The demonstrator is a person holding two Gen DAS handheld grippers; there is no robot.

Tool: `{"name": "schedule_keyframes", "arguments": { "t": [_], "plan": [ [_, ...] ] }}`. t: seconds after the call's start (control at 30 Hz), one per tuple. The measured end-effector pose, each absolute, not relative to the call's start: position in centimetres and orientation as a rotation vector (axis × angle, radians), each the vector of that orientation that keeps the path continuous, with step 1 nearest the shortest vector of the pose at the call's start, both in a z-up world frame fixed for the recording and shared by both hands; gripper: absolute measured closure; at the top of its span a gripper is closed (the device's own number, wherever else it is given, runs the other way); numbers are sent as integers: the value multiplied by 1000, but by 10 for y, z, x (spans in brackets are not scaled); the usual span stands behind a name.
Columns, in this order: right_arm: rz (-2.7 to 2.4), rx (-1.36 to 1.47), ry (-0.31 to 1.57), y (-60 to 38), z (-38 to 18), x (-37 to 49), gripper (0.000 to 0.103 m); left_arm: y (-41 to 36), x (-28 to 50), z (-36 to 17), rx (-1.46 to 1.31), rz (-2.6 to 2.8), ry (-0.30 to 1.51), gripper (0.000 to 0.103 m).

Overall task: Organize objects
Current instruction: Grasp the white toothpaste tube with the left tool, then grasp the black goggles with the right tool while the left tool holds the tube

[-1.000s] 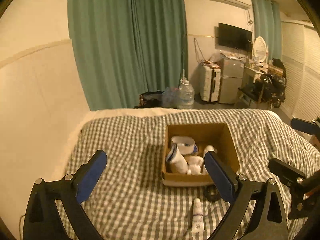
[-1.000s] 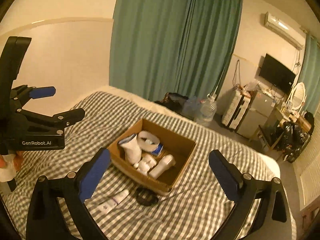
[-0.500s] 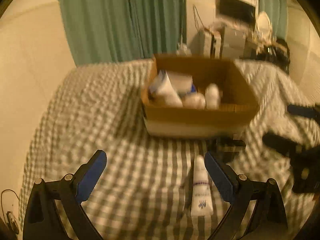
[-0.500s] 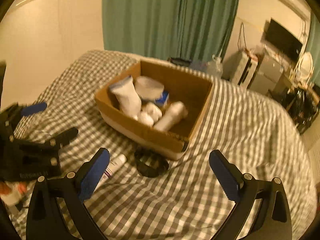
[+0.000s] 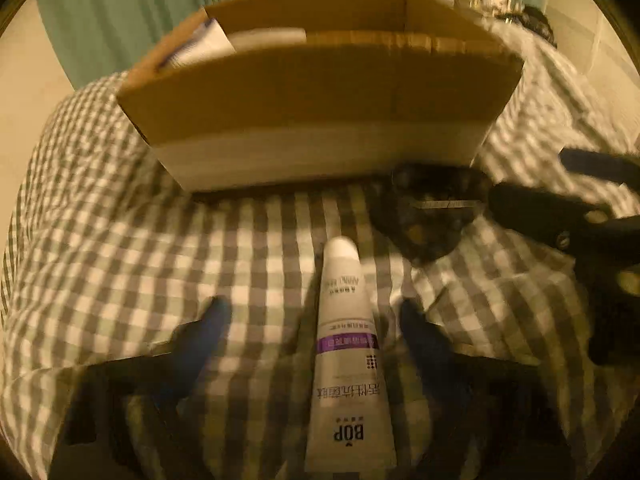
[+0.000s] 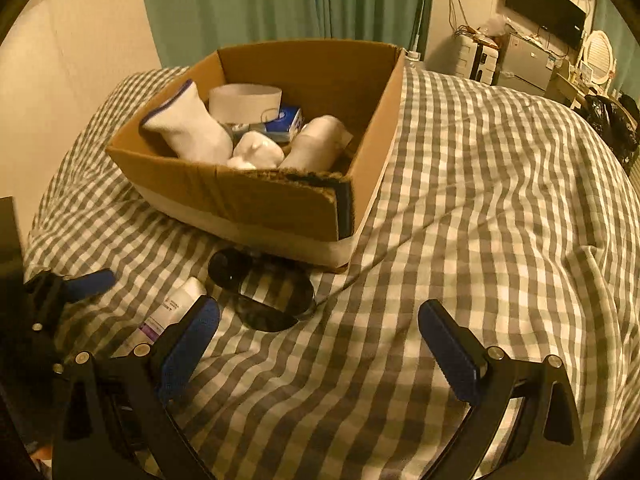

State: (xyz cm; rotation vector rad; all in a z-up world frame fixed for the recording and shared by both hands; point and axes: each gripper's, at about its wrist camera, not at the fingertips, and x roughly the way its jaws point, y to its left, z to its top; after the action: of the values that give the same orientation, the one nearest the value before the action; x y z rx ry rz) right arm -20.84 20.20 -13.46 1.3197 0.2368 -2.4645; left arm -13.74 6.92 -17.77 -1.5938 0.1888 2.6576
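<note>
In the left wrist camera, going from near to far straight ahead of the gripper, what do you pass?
Left gripper, open, astride the white tube → checked bedspread → cardboard box → green curtain.

Matt brown cardboard box (image 6: 276,204), smooth plastic tube (image 5: 348,344), glossy dark sunglasses (image 6: 264,296), soft checked cloth bedcover (image 6: 500,200).
</note>
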Motion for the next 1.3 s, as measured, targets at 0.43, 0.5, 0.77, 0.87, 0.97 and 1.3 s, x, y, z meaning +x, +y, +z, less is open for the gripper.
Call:
{"name": "schedule_keyframes", "arguments": {
  "t": [0.43, 0.5, 0.77, 0.87, 0.97, 1.3],
  "plan": [
    [-2504, 1302, 280, 181, -129, -200, 3, 24, -114, -121, -1423, 2768, -2, 77],
    [-2484, 1327, 259, 171, -134, -205, 3, 15, -113, -109, -1388, 2825, 29, 77],
    [-2479, 1469, 265, 150, -171, -229, 11, -3, -137, -123, -1427, 2825, 10, 77],
    [-2450, 1493, 256, 147, -180, -236, 12, -1, -140, -132, -1457, 2801, 15, 77],
    [-2425, 1518, 247, 145, -187, -240, 29, 3, -140, -140, -1468, 2787, 37, 77],
    [-2466, 1388, 414, 129, -170, -205, 30, 5, -119, -142, -1496, 2716, 16, 77]
  ]
}}
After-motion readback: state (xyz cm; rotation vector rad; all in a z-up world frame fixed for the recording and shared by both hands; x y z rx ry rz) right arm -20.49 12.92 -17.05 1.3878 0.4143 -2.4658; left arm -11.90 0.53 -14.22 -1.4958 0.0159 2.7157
